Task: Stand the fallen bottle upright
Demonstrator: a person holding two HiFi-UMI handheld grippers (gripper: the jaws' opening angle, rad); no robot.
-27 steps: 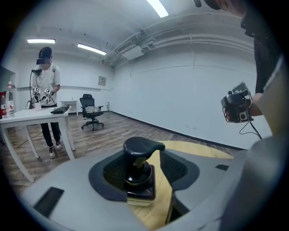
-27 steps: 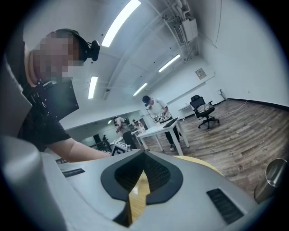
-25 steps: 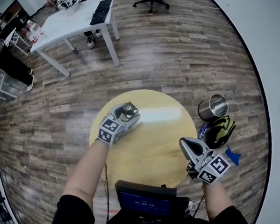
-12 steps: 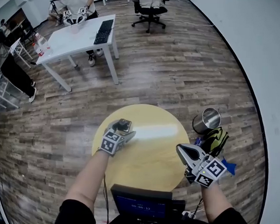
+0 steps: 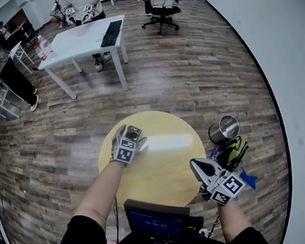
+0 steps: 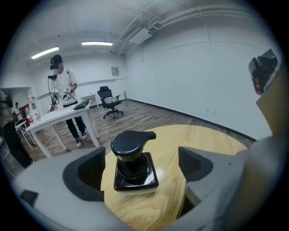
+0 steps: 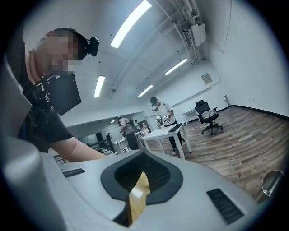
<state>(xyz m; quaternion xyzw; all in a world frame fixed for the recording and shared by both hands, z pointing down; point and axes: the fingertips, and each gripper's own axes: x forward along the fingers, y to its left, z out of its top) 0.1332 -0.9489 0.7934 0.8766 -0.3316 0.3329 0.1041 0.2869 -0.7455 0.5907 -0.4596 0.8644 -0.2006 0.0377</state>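
Bright ceiling strips [image 7: 131, 22] glare on the tabletop [image 5: 169, 143]; edges bend.

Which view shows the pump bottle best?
The left gripper view: the pump bottle stands upright between the left gripper's fingers, which have just been opening. The head view shows only its small top beyond that gripper; the right gripper view, none.

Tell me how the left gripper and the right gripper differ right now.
The left gripper has its jaws wide apart, just opened, around the upright pump bottle without pressing it; the right gripper has its jaws together on nothing. The left is over the round table; the right hangs at its edge. Both carry marker cubes.
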